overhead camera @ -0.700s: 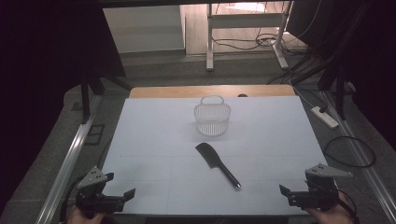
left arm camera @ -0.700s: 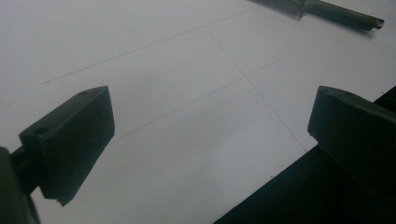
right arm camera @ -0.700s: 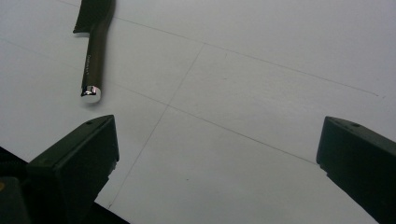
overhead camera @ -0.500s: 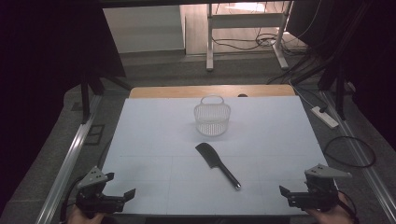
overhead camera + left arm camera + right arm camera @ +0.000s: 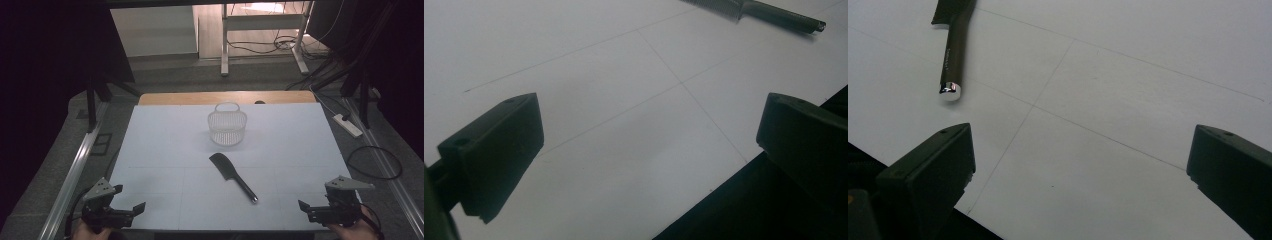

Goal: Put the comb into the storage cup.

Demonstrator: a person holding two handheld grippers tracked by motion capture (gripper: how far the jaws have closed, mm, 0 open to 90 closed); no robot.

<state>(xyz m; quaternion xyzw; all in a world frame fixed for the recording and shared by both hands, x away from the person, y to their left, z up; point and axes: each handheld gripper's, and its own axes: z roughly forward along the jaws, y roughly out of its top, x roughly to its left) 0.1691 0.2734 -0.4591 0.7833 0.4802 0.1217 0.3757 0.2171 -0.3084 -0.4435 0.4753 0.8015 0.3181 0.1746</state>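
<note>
A black comb with a shiny handle tip lies flat in the middle of the white table. Behind it stands a small white wire basket with its handle up. My left gripper rests at the table's near left corner, jaws wide apart with nothing between them. My right gripper sits at the near right corner, also open and holding nothing. The comb's handle shows at the top of the left gripper view, and its chrome end lies ahead of the right gripper, apart from it.
A wooden strip borders the table's far edge. Metal rails run along both sides. A power strip and cables lie on the floor to the right. Desk legs stand beyond the table.
</note>
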